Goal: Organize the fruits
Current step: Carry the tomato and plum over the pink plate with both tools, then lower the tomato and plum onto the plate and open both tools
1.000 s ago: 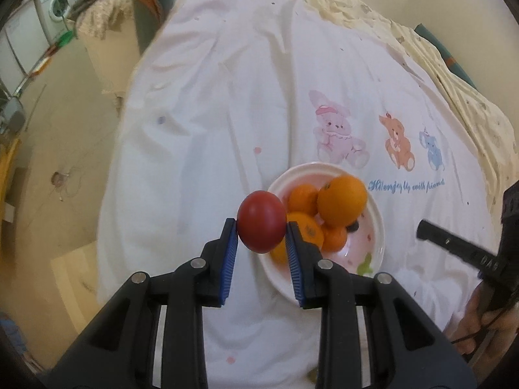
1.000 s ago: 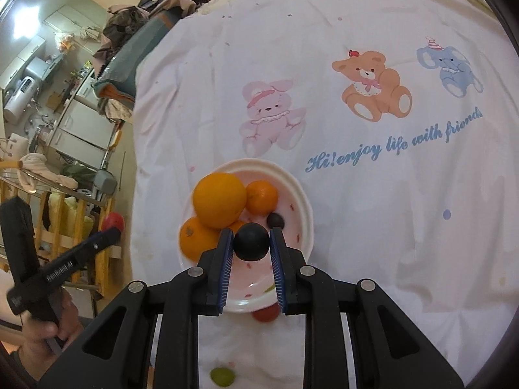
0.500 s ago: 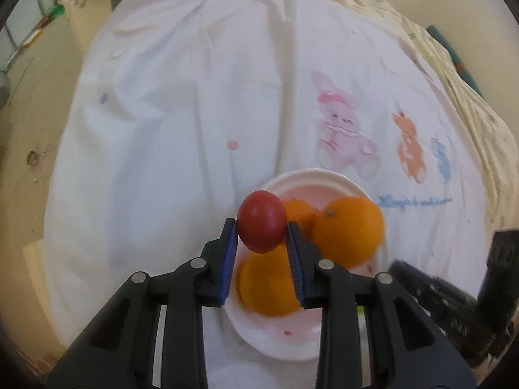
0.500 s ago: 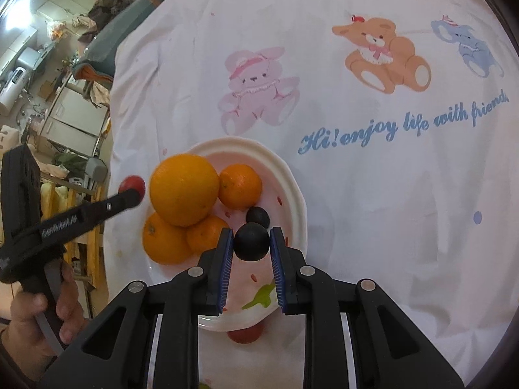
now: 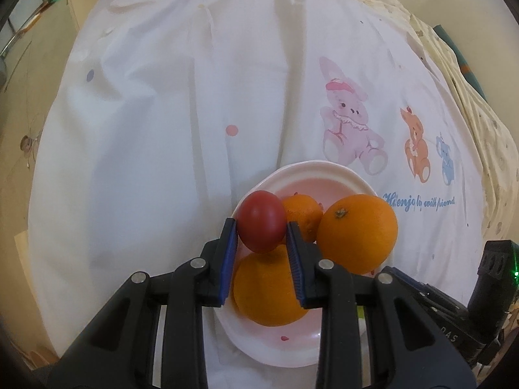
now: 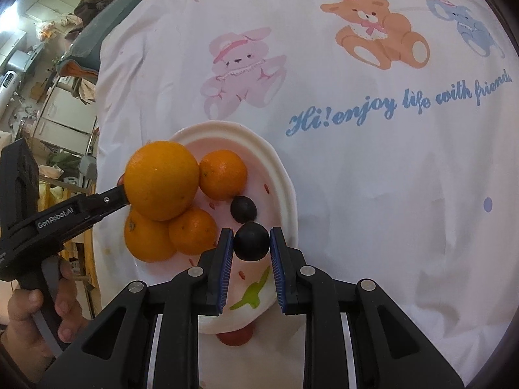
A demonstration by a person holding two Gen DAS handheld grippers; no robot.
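A white plate [image 5: 324, 170] [image 6: 282, 175] on the white printed cloth holds several oranges, the largest on top [image 5: 356, 230] [image 6: 161, 183], and a dark grape [image 6: 243, 208]. My left gripper [image 5: 261, 225] is shut on a red cherry tomato [image 5: 261, 222], held over the plate's near-left side above an orange [image 5: 269, 291]. My right gripper [image 6: 251, 241] is shut on a second dark grape [image 6: 251, 241] just above the plate's near side. The left gripper also shows in the right wrist view [image 6: 94, 204], its tips hidden behind the big orange.
Another red tomato [image 6: 235, 337] lies on the cloth just beyond the plate's near rim. The cloth [image 5: 181, 123] drops off at its left edge to the floor. Household clutter and furniture [image 6: 48, 74] stand beyond that edge.
Both grippers have moved in closer over the plate with their fruit still held. The left gripper now reaches behind the big orange in the right wrist view.
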